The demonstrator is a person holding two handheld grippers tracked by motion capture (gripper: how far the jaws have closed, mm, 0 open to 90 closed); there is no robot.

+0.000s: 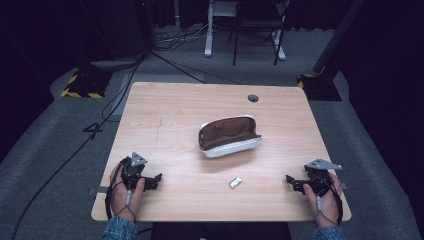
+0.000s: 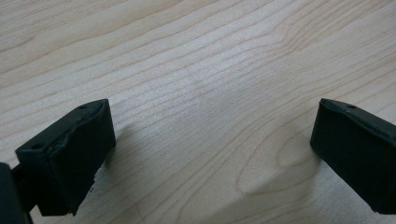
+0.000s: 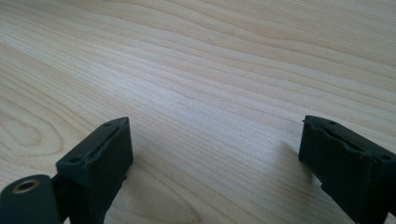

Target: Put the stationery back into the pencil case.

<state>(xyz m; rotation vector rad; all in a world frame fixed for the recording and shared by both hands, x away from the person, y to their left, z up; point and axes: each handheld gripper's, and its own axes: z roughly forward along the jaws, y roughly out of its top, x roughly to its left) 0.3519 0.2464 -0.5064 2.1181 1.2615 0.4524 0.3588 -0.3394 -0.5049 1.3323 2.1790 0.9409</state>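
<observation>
Nothing is grasped yet: left claw and right claw are held apart, resting on the light wooden desk. Small silver packet and open white pouch with brown lining lie untouched.

You work at a light wooden table with a round cable hole near its far edge. Grey carpet floor surrounds it, and black cables cross it beyond the left edge. Past the far edge stand white furniture legs and a dark chair frame. Hazard-striped bases flank the far corners. The surroundings are dark.
</observation>
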